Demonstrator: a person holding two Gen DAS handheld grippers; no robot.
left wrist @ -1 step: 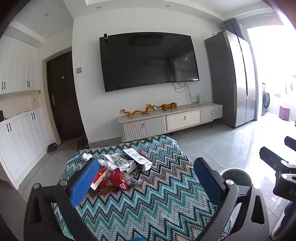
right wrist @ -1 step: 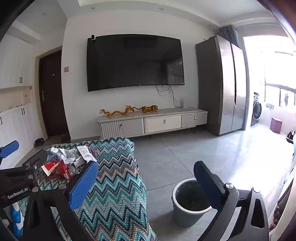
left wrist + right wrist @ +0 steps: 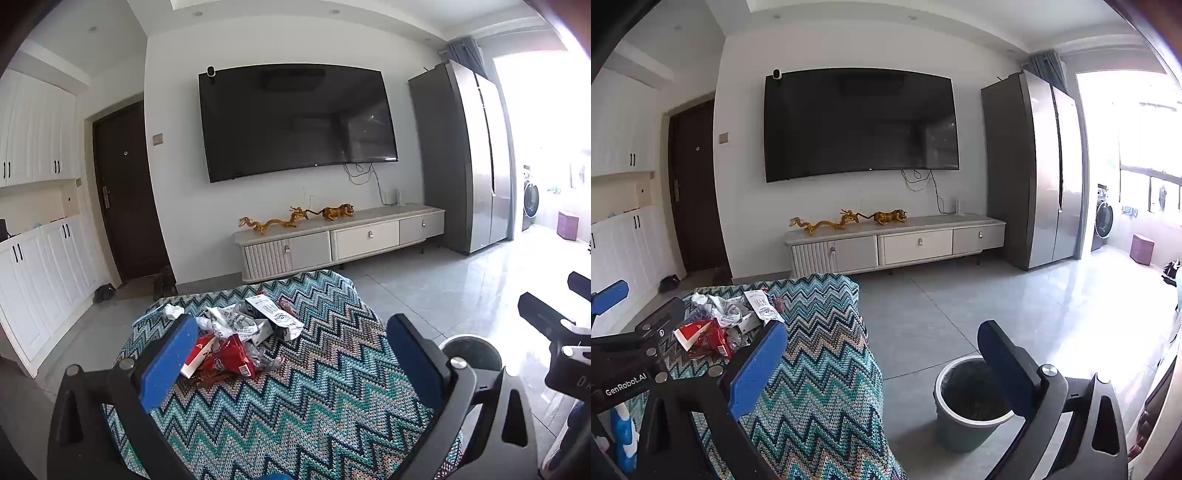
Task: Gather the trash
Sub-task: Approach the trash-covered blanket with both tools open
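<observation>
A heap of trash (image 3: 236,332) lies on a zigzag-patterned blanket (image 3: 314,398): a red wrapper (image 3: 231,356), crumpled white papers and a white printed carton (image 3: 275,314). My left gripper (image 3: 291,354) is open and empty, held just short of the heap, its left finger beside the red wrapper. My right gripper (image 3: 882,354) is open and empty, over the blanket's right edge and the floor. The heap also shows in the right wrist view (image 3: 720,325), to the left. A grey bin (image 3: 971,402) with a dark liner stands on the floor beside the blanket.
The bin's rim also shows in the left wrist view (image 3: 472,350), with the right gripper's body (image 3: 554,332) beyond it. A TV stand (image 3: 340,240) with golden figurines, a wall TV and a tall grey cabinet (image 3: 469,158) stand at the back. White cupboards line the left wall.
</observation>
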